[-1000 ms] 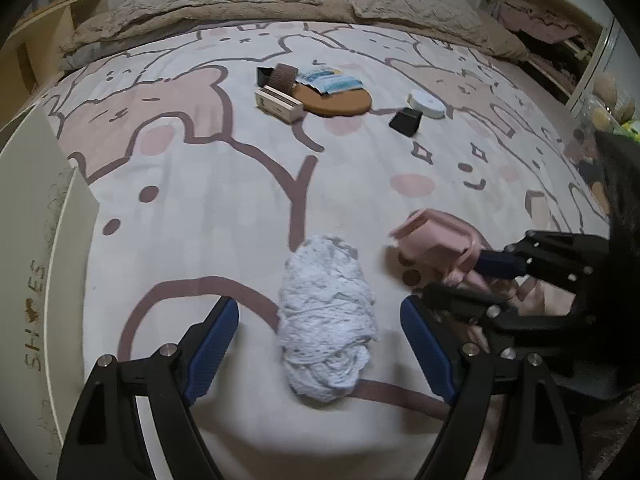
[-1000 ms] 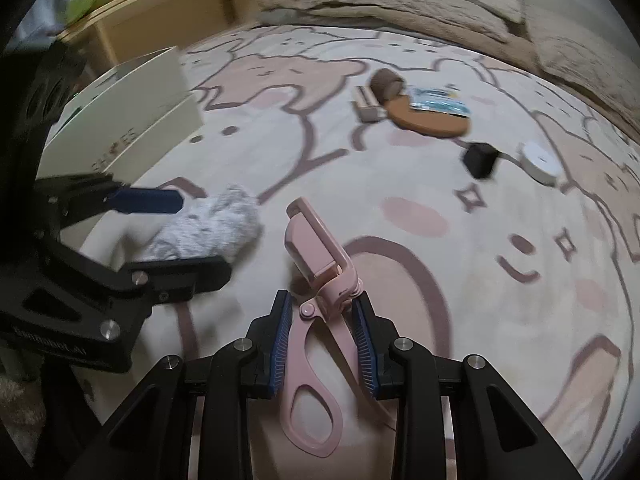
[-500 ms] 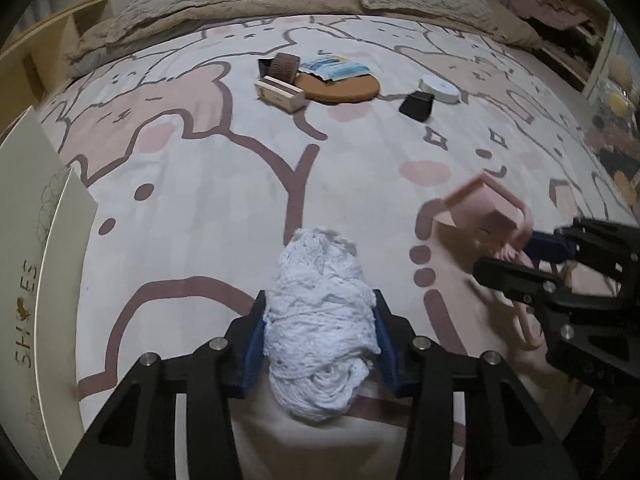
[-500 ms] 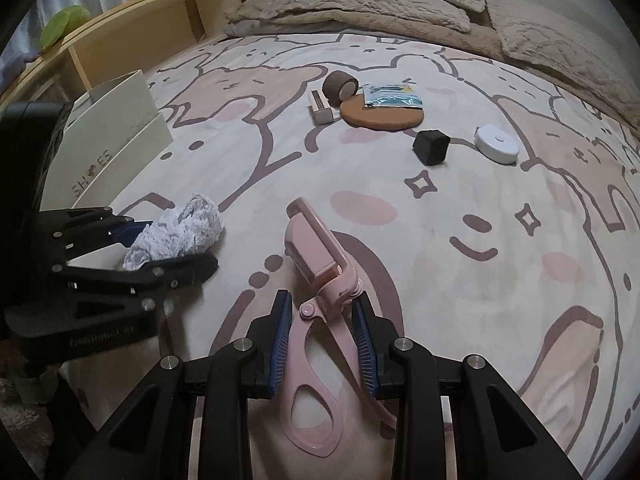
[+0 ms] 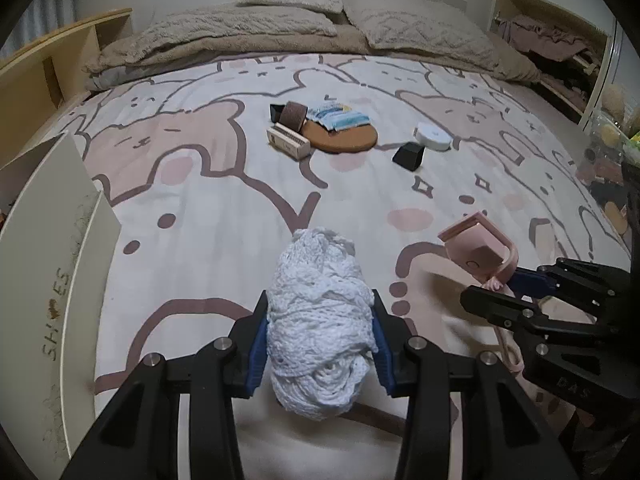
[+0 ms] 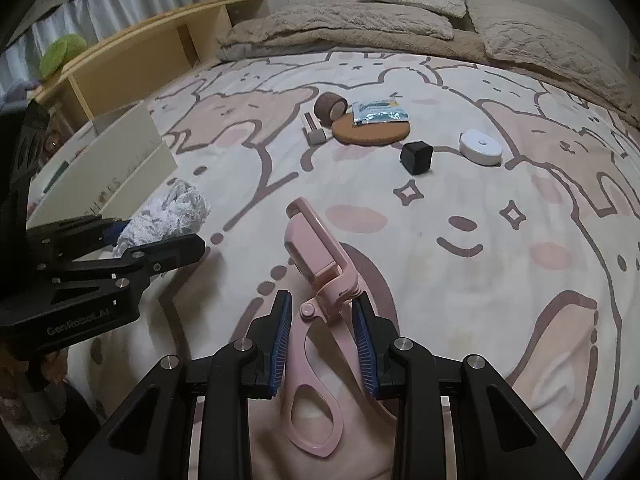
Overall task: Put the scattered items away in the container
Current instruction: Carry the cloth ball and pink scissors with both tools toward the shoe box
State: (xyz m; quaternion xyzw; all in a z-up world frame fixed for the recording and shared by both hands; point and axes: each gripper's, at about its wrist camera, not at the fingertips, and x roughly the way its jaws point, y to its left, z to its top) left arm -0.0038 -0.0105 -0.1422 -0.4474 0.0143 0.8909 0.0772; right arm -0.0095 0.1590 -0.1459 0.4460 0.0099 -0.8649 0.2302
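Observation:
A white crocheted bundle [image 5: 316, 264] sits between the blue pads of my left gripper [image 5: 319, 304], which is shut on it just above the bear-print blanket. My right gripper [image 6: 320, 300] is shut on a pink eyelash curler [image 6: 310, 240], its head pointing away and its finger loops hanging toward the camera. In the left wrist view the curler [image 5: 476, 248] and the right gripper [image 5: 494, 286] are at the right. The right wrist view has the left gripper [image 6: 160, 236] with the bundle [image 6: 176, 204] at the left. The white shoe box [image 5: 52, 240] stands open at the far left.
Farther up the blanket lie a round cork mat [image 5: 344, 138] with a blue packet [image 5: 338, 116], a brown roll [image 5: 294, 114], a small beige box [image 5: 288, 144], a black cube [image 5: 408, 156] and a white round case [image 5: 434, 136]. Pillows and a wooden shelf [image 6: 152, 56] border the bed.
The left jaws, wide apart around the white bundle a second ago, have closed on it and lifted it slightly. The right gripper keeps its hold on the curler and has shifted a little.

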